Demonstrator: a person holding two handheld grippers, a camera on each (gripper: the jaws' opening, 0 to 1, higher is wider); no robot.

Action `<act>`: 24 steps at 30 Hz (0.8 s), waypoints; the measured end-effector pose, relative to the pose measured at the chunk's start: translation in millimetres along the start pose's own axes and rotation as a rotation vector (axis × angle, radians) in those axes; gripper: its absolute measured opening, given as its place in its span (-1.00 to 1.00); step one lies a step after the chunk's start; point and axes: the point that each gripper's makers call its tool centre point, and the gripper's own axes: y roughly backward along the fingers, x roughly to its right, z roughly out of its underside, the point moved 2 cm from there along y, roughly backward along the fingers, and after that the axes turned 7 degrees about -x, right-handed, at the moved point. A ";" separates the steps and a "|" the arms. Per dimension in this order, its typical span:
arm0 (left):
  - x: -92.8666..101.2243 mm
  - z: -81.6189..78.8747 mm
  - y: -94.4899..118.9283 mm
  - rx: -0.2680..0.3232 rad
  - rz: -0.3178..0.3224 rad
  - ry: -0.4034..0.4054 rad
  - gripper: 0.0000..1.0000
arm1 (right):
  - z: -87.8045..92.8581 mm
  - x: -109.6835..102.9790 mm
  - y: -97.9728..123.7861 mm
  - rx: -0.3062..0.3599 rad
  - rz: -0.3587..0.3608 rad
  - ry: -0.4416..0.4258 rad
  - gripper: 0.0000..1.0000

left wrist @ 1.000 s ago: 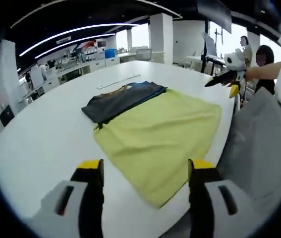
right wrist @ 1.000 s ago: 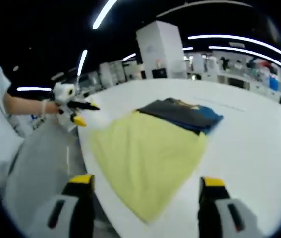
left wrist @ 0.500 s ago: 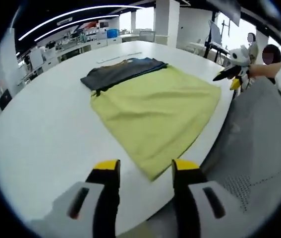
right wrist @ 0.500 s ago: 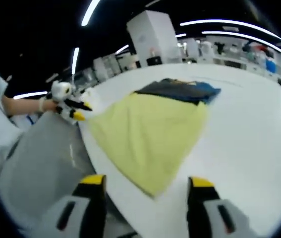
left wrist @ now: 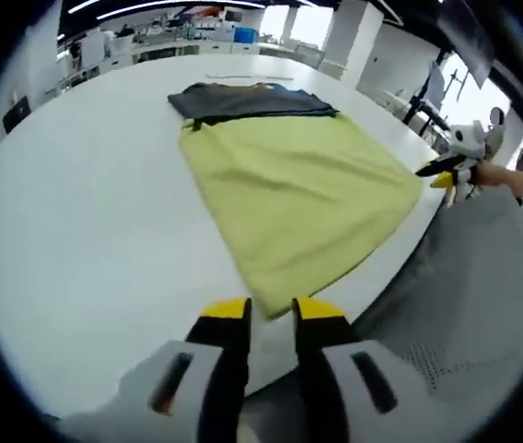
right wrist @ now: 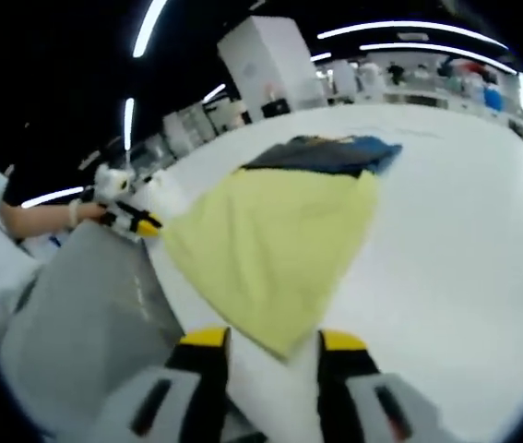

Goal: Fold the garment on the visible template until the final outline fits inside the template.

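Cloth (left wrist: 289, 198) looks thin, limp, light; pinch its corner just ahead of your narrowed left claw (left wrist: 267, 312) and narrowed right claw (right wrist: 275, 341).

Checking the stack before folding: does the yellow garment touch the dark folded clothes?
Touching. In the left gripper view the yellow garment far edge lies against the dark folded clothes, no table between.

**L gripper at yellow garment's near corner**

L gripper (left wrist: 268, 312) w/ yellow-tipped jaws nearly closed, narrow gap, just short of near corner of yellow garment (left wrist: 289, 189), spread flat along table (left wrist: 77, 203) right edge. Dark folded clothes (left wrist: 247, 100) touch garment's far edge. Other gripper (left wrist: 445, 168) hovers by garment's right corner at table edge.
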 end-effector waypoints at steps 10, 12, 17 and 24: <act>-7.5 -1.2 -7.2 -0.017 0.046 0.116 -0.98 | 0.3 10.3 -7.9 -0.019 -0.003 -0.121 -1.00; -4.3 -0.8 -6.7 -0.032 0.041 0.111 -0.99 | -5.4 10.7 -5.7 0.007 0.018 -0.099 -1.00; 0.0 -2.8 0.7 -0.025 0.038 0.063 -1.00 | -12.3 2.8 6.2 0.010 -0.005 -0.108 -1.00; 9.9 -9.5 22.6 0.013 0.079 0.089 -1.00 | -17.8 -5.8 29.6 0.074 -0.064 -0.204 -1.00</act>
